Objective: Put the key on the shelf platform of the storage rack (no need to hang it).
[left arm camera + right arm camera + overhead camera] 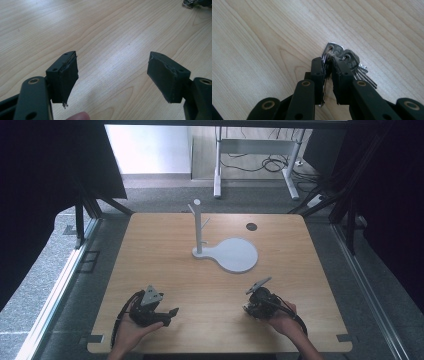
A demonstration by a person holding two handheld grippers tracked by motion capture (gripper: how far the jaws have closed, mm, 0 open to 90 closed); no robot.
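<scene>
Right gripper view: the bunch of keys is pinched at its ring end between the clenched jaws of the right gripper, blades trailing onto the table, presumably ready for hanging on the white stand. The left gripper rests released, jaws wide apart, holding nothing.

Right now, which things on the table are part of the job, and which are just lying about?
In play, probably:
bunch of keys, clamped in the right gripper
white stand with pegs
left gripper, open, holding nothing

Lying about:
dark round spot on the table
</scene>
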